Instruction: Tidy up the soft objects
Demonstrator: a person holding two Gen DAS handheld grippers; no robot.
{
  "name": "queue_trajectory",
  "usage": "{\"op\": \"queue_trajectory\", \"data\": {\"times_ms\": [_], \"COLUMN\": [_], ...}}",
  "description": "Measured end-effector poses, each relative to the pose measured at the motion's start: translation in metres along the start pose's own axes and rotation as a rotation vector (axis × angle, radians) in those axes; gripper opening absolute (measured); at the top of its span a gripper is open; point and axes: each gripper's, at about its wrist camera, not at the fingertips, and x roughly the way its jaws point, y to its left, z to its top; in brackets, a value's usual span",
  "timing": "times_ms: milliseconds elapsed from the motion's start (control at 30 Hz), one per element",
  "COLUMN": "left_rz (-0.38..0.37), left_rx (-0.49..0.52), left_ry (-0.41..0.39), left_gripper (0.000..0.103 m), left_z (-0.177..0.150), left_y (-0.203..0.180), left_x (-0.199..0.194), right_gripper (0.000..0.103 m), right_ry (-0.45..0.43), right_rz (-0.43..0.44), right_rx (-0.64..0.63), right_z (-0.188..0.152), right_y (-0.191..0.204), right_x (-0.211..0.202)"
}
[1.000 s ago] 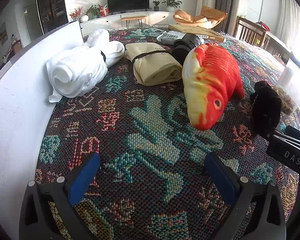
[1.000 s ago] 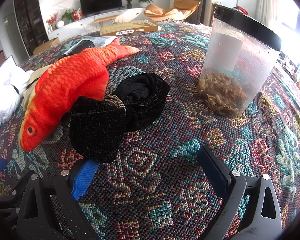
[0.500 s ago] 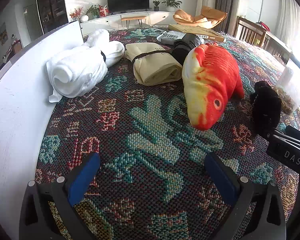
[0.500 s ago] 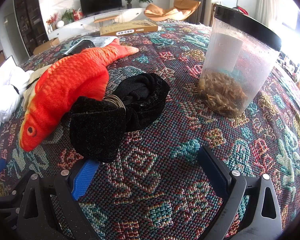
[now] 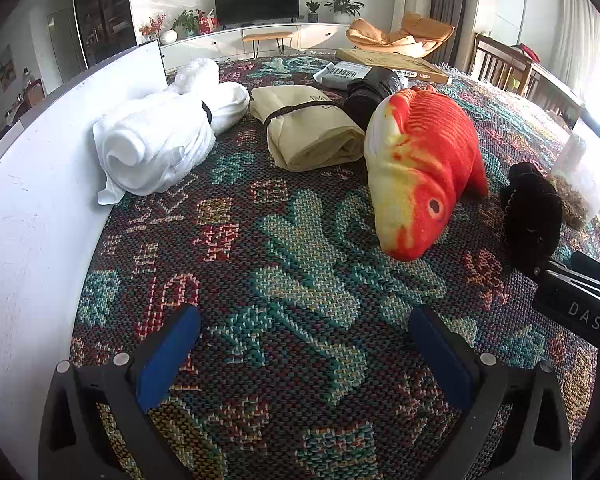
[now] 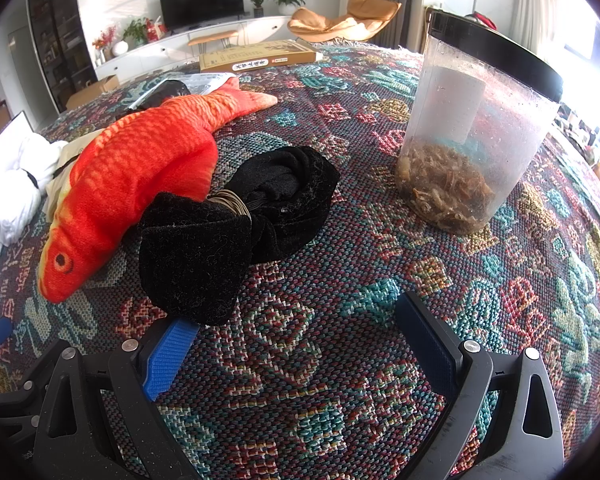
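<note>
An orange plush fish (image 5: pixel 420 164) (image 6: pixel 140 176) lies on the patterned woven cloth (image 5: pixel 300 264), head toward me. A black bundled cloth (image 6: pixel 236 224) (image 5: pixel 534 216) tied with a band sits right of the fish. A rolled white towel (image 5: pixel 160 136) and a folded beige cloth (image 5: pixel 312 128) with a strap lie further back, a black bundle (image 5: pixel 370 92) behind them. My left gripper (image 5: pixel 304 328) is open over bare cloth, short of the fish. My right gripper (image 6: pixel 296 320) is open, its left finger (image 6: pixel 168 344) just under the black cloth's near edge.
A clear plastic canister (image 6: pixel 476 132) with a black lid and dried bits inside stands at the right. A flat cardboard box (image 6: pixel 256 58) and a labelled packet (image 5: pixel 342 72) lie at the far edge. A white board (image 5: pixel 32 184) borders the left side.
</note>
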Motion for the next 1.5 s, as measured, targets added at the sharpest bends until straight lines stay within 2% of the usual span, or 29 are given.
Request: {"op": "queue_trajectory", "data": {"times_ms": [833, 967, 1067, 1133, 1267, 1500], "left_rz": [0.000, 0.000, 0.000, 0.000, 0.001, 0.001], "left_rx": [0.000, -0.001, -0.001, 0.000, 0.000, 0.000], "left_ry": [0.000, 0.000, 0.000, 0.000, 0.000, 0.000], "left_gripper": [0.103, 0.103, 0.103, 0.103, 0.103, 0.103], "left_z": [0.000, 0.000, 0.000, 0.000, 0.000, 0.000], "left_y": [0.000, 0.000, 0.000, 0.000, 0.000, 0.000], "left_x": [0.000, 0.000, 0.000, 0.000, 0.000, 0.000], "right_gripper": [0.098, 0.098, 0.096, 0.096, 0.096, 0.096], "right_ry": [0.000, 0.013, -0.026, -0.057, -0.111, -0.045], "right_rz": [0.002, 0.043, 0.041, 0.067, 0.053, 0.062], "right_rx": [0.001, -0.045, -0.004, -0.008, -0.032, -0.016], "right_z": [-0.001, -0.005, -0.020, -0.025, -0.032, -0.036], "right_y": [-0.001, -0.004, -0.017, -0.020, -0.017, -0.022], "right_x": [-0.001, -0.006, -0.020, -0.031, -0.044, -0.031]}}
